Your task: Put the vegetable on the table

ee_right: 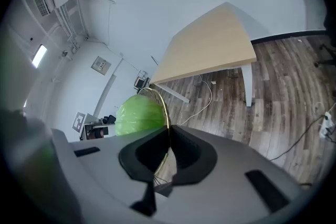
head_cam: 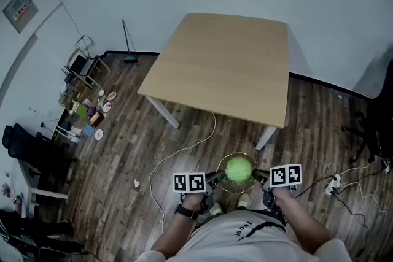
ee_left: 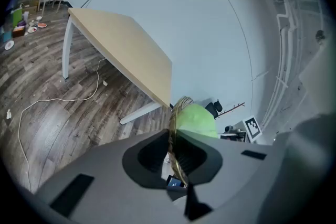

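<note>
A round green cabbage (head_cam: 239,169) sits in a gold wire basket (head_cam: 236,191) held in the air just in front of the person, above the wooden floor. My left gripper (head_cam: 216,177) is shut on the basket's left rim, my right gripper (head_cam: 260,175) on its right rim. In the left gripper view the rim (ee_left: 176,113) runs between the closed jaws of the left gripper (ee_left: 176,157), with the cabbage (ee_left: 197,120) beyond. The right gripper view shows the right gripper (ee_right: 169,152) clamping the rim (ee_right: 160,102) beside the cabbage (ee_right: 137,115). The light wooden table (head_cam: 227,64) stands ahead, bare.
A white cable (head_cam: 184,147) trails across the floor under the table's near edge. Dishes and bottles (head_cam: 86,110) lie on the floor by the left wall. A power strip (head_cam: 334,184) with cords lies at right, near a black chair (head_cam: 377,126).
</note>
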The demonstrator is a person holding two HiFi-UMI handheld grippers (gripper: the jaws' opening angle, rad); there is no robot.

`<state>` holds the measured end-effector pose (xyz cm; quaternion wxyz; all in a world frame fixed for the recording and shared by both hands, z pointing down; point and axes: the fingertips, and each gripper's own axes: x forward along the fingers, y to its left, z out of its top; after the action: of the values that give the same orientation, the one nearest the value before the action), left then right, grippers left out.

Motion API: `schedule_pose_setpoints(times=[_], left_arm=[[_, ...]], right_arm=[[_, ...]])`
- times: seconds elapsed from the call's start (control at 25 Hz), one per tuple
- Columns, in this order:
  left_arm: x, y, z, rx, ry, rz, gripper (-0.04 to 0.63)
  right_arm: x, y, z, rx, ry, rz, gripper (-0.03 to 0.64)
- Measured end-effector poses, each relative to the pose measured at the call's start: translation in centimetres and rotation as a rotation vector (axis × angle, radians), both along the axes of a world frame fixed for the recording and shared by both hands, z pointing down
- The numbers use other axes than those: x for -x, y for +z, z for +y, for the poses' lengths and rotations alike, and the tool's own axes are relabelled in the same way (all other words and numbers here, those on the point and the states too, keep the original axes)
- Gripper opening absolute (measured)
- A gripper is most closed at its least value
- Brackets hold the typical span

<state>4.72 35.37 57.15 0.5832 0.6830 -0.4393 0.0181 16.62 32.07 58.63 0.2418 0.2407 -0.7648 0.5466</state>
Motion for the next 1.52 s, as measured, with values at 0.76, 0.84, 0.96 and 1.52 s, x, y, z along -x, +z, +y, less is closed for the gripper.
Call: schedule_pose_setpoints(times=[0.76, 0.84, 0.96, 1.52], left_arm=[[-2.3, 0.5, -3.0, -0.002, -0.018, -0.027, 0.037], [-2.4, 0.7, -3.4, 0.005, -0.028, -0.03, 0.037], [-2.6, 0.8, -4.3, 0.007, -0.037, -0.032, 0.035], [1.8, 2.1, -12.4, 0.008, 0.016, -0.012, 0.035]], right_arm=[[-2.3, 0.7, -3.1, 0.017, -0.011, -0.021, 0.025], [-2.4, 0.8, -3.6, 0.022, -0.013, -0.024, 0.025], [-2.6, 1.0, -4.6, 0.021, -0.021, -0.024, 0.025], [1.7, 1.8, -12.2, 0.02, 0.053, -0.024, 0.025]])
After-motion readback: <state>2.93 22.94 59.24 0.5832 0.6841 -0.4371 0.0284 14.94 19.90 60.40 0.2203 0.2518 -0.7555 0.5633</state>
